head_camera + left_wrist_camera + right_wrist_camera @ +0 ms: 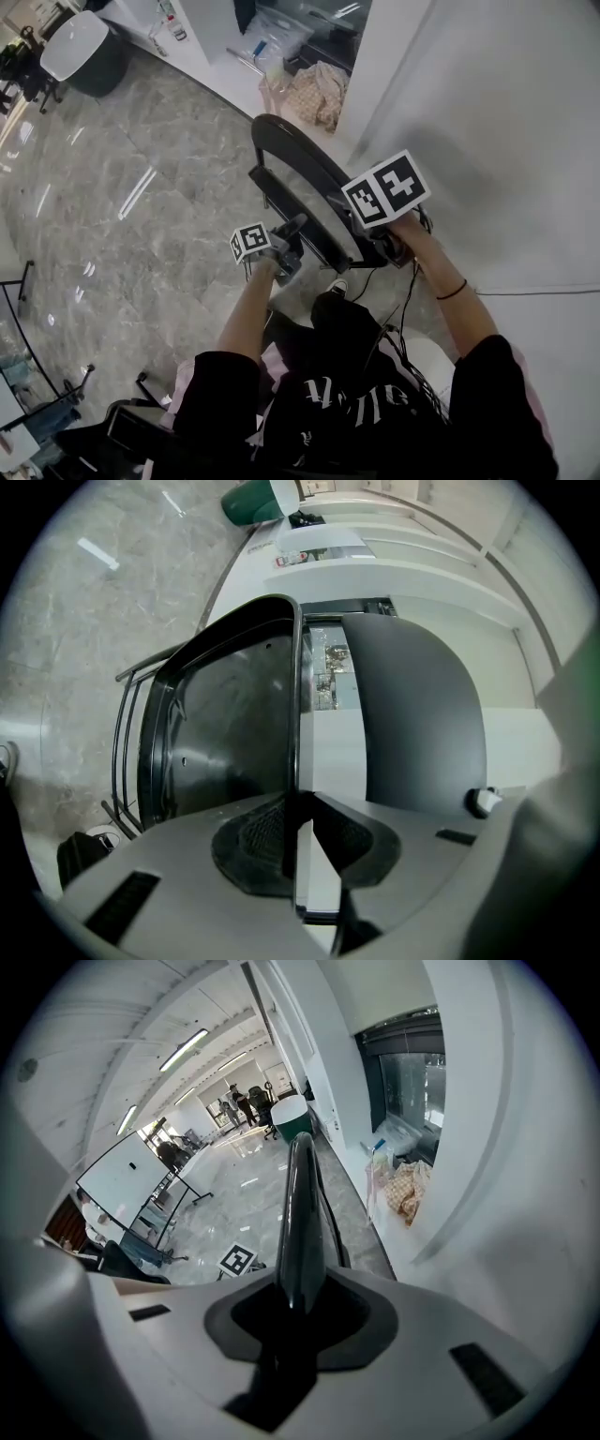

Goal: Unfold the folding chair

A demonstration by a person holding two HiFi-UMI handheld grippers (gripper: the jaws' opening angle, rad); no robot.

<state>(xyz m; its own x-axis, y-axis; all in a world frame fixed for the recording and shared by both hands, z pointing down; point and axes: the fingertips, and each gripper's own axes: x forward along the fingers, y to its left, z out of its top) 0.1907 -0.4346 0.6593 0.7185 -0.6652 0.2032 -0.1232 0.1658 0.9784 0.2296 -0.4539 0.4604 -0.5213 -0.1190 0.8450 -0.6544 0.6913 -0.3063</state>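
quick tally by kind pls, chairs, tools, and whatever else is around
black plastic folding chair: 1
tools, both clamped on the chair's edge: 2 (left tool, right tool)
beige checked cloth bundle: 1
white-and-green round tub: 1
total: 5

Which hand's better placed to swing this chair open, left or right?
Left, likely: the left gripper clamps the glossy panel, gapped from the matte panel; the right gripper steadies the chair rim.
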